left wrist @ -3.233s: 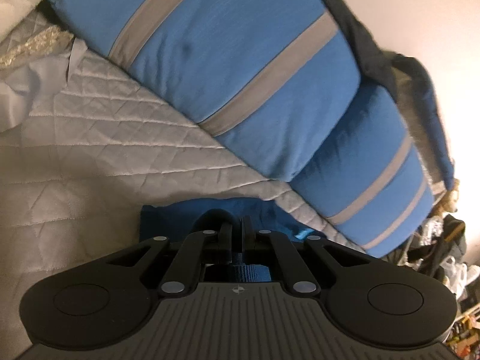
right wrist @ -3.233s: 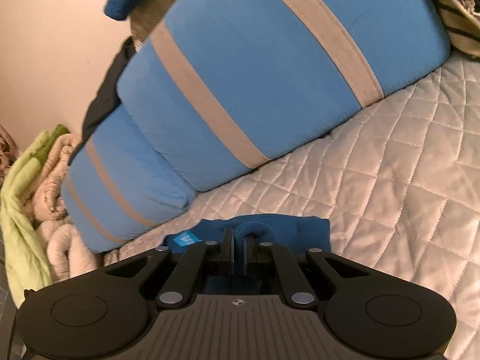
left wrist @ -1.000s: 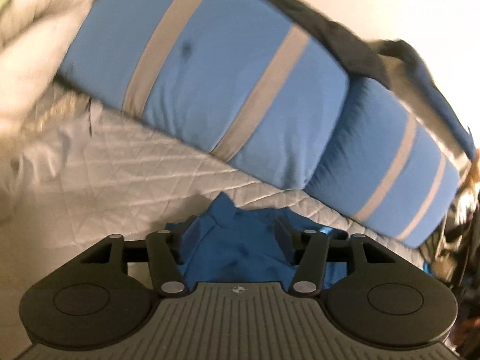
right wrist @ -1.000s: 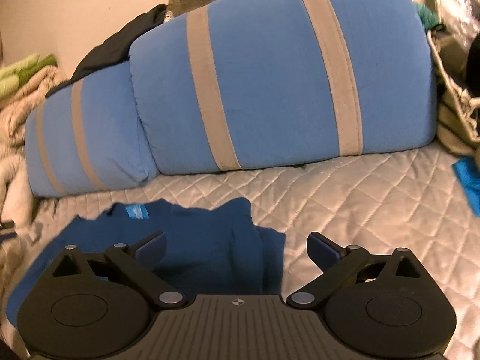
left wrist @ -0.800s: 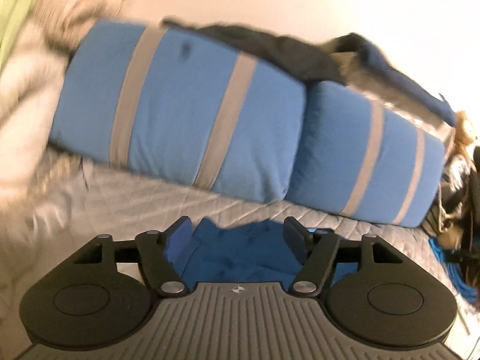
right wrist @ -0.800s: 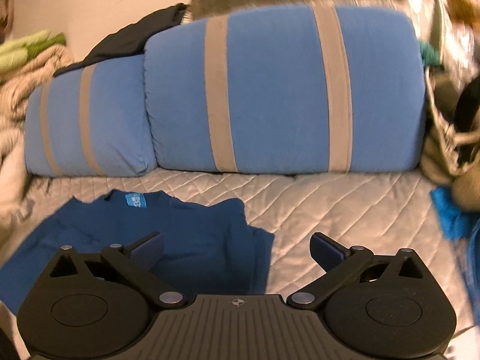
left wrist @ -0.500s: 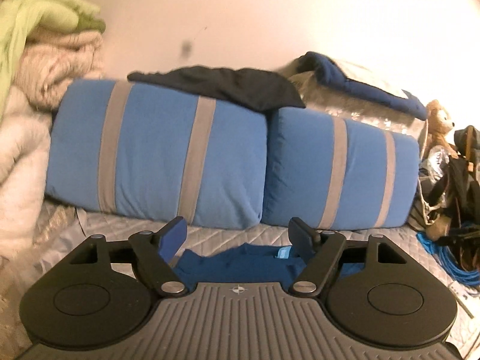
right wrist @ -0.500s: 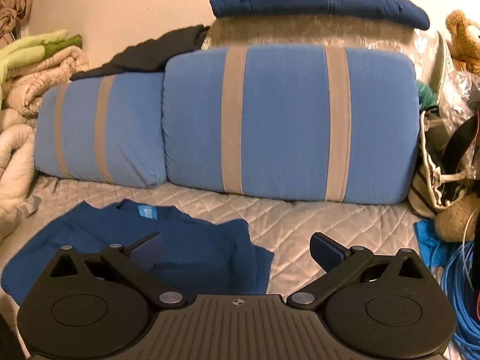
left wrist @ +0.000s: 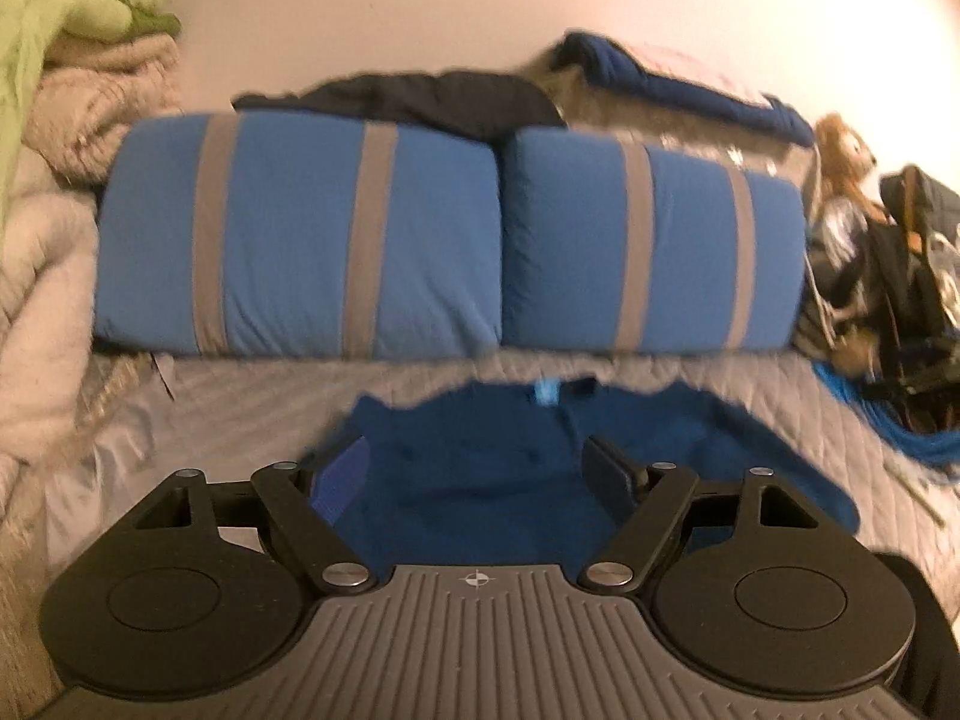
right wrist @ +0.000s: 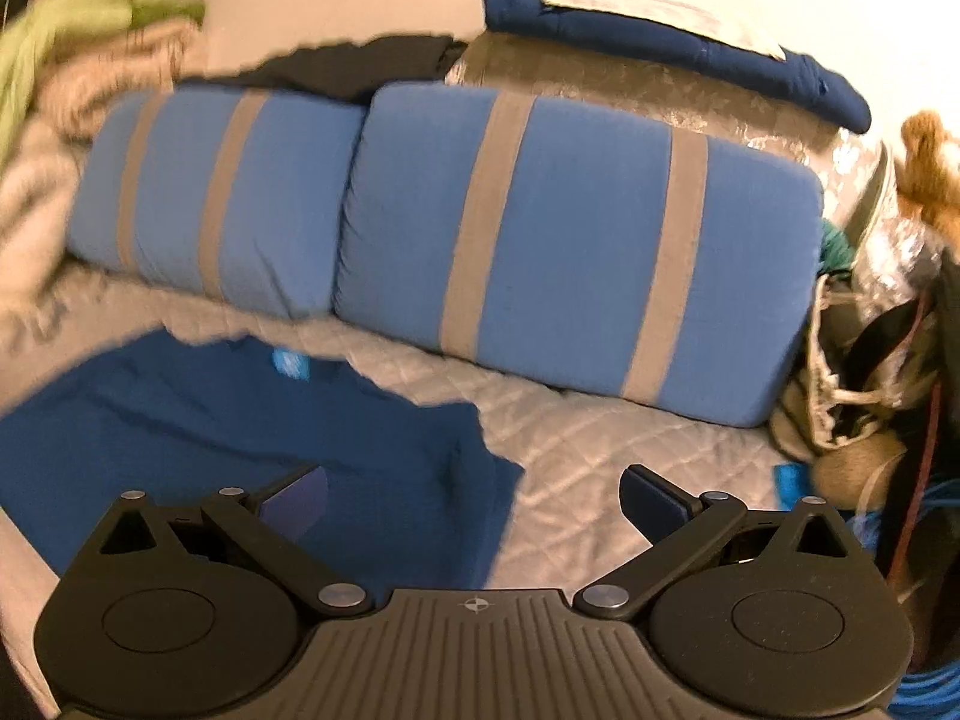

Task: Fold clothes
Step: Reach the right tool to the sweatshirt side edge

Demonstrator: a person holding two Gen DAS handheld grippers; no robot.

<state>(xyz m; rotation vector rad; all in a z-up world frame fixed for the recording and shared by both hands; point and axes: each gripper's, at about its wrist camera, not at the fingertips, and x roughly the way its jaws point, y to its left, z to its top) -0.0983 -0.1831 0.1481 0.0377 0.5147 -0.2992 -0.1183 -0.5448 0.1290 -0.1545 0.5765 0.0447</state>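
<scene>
A dark blue T-shirt (left wrist: 480, 456) lies spread flat on the grey quilted bed (left wrist: 180, 414), its collar tag toward the pillows. It also shows in the right wrist view (right wrist: 240, 420), at the lower left. My left gripper (left wrist: 477, 471) is open and empty, above the shirt's middle. My right gripper (right wrist: 474, 504) is open wide and empty, over the shirt's right edge, where a sleeve lies folded in.
Two blue pillows with grey stripes (left wrist: 450, 240) stand against the wall behind the shirt. Blankets (left wrist: 48, 180) are piled at the left. A teddy bear (left wrist: 846, 156), bags and a blue cable (left wrist: 864, 402) crowd the right side. Folded clothes (right wrist: 660, 42) lie on top of the pillows.
Both grippers have let go of the shirt and pulled back from it. In the last half second the left view tilted down over the shirt and the right view swung slightly.
</scene>
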